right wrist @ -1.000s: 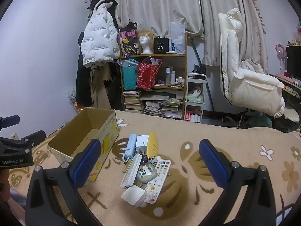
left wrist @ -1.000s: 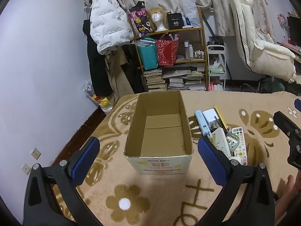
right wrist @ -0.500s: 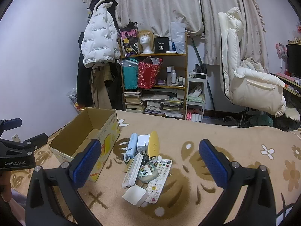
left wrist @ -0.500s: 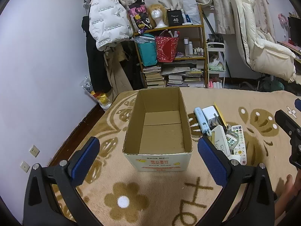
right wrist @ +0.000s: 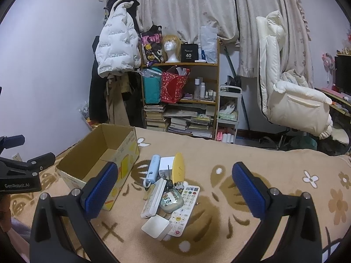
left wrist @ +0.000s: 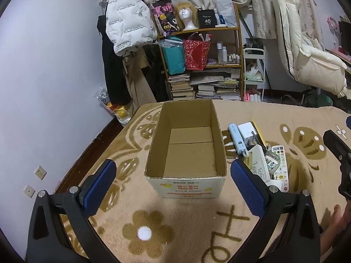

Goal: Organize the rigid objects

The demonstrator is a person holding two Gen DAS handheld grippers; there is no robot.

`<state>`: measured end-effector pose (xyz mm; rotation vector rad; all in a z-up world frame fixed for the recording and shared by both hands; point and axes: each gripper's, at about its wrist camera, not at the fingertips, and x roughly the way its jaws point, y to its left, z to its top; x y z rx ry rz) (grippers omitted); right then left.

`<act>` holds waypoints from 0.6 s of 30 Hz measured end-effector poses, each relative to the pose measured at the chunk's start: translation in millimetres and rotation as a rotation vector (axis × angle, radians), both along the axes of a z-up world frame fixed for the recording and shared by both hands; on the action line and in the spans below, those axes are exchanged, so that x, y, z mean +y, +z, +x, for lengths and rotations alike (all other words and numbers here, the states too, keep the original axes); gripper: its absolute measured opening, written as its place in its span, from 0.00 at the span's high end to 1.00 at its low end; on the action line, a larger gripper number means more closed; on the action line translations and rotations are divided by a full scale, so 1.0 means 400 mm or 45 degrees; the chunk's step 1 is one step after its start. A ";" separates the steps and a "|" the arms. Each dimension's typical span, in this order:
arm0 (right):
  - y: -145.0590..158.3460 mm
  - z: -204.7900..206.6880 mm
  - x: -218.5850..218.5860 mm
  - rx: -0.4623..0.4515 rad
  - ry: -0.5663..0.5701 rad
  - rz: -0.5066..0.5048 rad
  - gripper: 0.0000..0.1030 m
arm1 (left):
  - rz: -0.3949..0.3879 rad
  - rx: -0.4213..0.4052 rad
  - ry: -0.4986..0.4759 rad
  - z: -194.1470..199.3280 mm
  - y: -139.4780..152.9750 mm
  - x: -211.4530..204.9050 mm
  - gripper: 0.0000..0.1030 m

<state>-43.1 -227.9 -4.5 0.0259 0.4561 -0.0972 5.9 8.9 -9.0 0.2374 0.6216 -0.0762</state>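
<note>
An empty cardboard box [left wrist: 186, 151] stands open on the patterned blanket, also in the right wrist view as the box [right wrist: 96, 160] at left. Right of it lies a pile of rigid items: a light-blue power bank [right wrist: 151, 171], a white charger [right wrist: 166, 164], a yellow oblong piece [right wrist: 178, 167], a long white remote [right wrist: 153, 198], a keypad remote [right wrist: 185, 208], a round cartoon case [right wrist: 171, 199] and a white square block [right wrist: 156, 226]. My left gripper [left wrist: 173, 188] hangs open before the box. My right gripper [right wrist: 175, 188] is open above the pile, holding nothing.
A shelf [right wrist: 182, 98] with books, bags and a wig head stands behind the bed, with a white jacket [right wrist: 116, 46] on a rack to its left. A cream chair [right wrist: 291, 100] is at the right. The blanket [right wrist: 252, 157] spreads right of the pile.
Both views have shifted only slightly; the left gripper has drawn back a little from the box. Nothing was grasped or moved.
</note>
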 end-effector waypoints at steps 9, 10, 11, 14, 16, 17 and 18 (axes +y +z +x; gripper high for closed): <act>-0.001 0.003 0.005 0.007 -0.001 -0.004 0.00 | 0.005 0.006 0.000 0.000 0.003 -0.001 0.00; -0.002 0.003 0.005 0.005 0.000 -0.002 0.00 | 0.008 0.004 0.001 0.000 0.003 -0.002 0.00; -0.002 0.003 0.003 0.006 0.003 0.001 0.00 | 0.009 0.004 0.000 0.000 0.003 -0.001 0.00; -0.002 0.003 0.004 0.007 -0.002 0.000 0.00 | 0.008 0.008 0.001 0.000 0.003 -0.001 0.00; -0.002 0.002 0.003 0.003 -0.001 0.001 0.00 | 0.007 0.010 -0.002 0.002 0.003 -0.002 0.00; -0.001 0.002 0.003 0.000 -0.002 0.001 0.00 | 0.009 0.008 -0.002 0.001 0.004 -0.001 0.00; -0.001 0.002 0.003 -0.002 -0.004 -0.002 0.00 | 0.009 0.009 -0.001 0.002 0.004 -0.001 0.00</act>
